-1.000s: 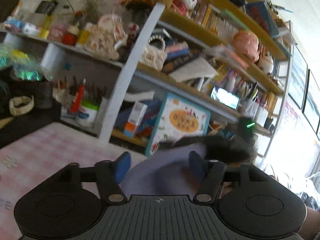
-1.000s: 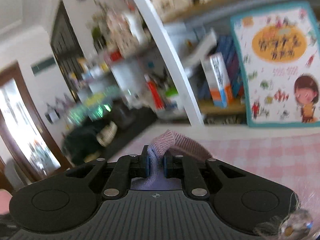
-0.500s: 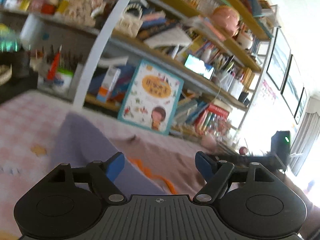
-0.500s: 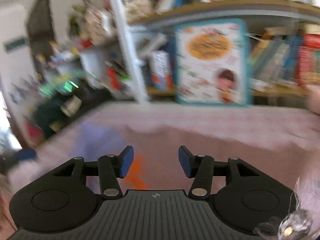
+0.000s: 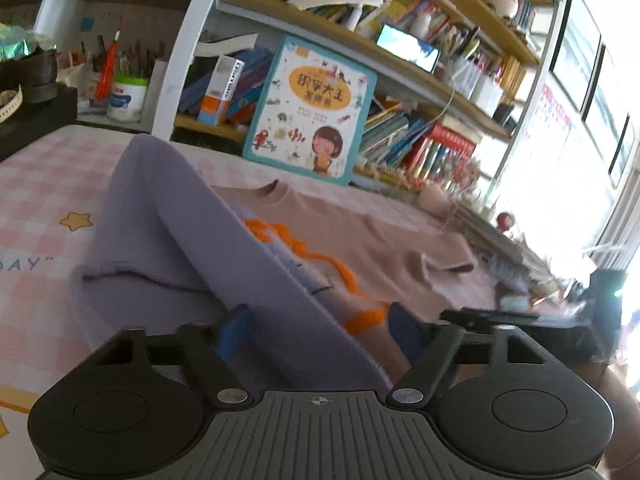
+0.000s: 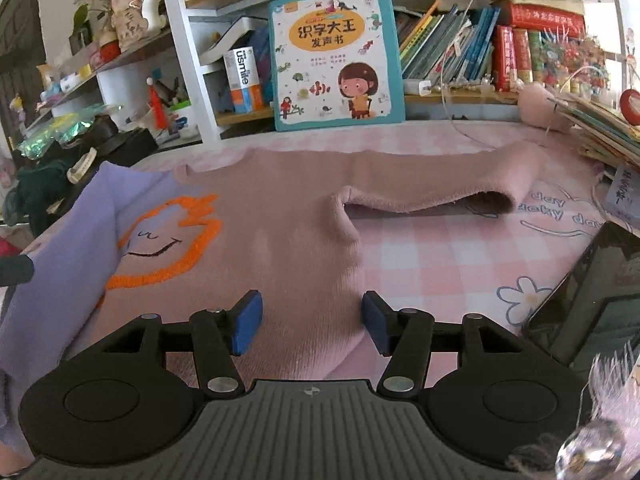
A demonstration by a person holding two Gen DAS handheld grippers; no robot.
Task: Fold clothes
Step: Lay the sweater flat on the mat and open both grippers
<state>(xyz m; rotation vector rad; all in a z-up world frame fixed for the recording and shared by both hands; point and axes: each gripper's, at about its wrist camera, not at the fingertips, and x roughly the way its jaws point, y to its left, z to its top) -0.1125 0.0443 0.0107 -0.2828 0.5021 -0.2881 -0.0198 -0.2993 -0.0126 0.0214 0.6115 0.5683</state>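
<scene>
Right now your sweater [image 6: 280, 240] lies flat on the pink checked cloth [image 6: 440, 264], neckline toward the bookshelf [image 6: 440, 92], body running back toward you. Its one pink sleeve [image 6: 440, 188] stretches sideways to the right, cuff open. The knit looks soft and fuzzy, with an orange stitched outline [image 6: 168, 240] on the chest. The lilac sleeve [image 5: 192, 240] is folded across the body, running diagonally. Your left gripper [image 5: 316, 332] is spread wide astride that lilac fold; your right gripper [image 6: 312, 320] hangs open above the hem, holding nothing.
</scene>
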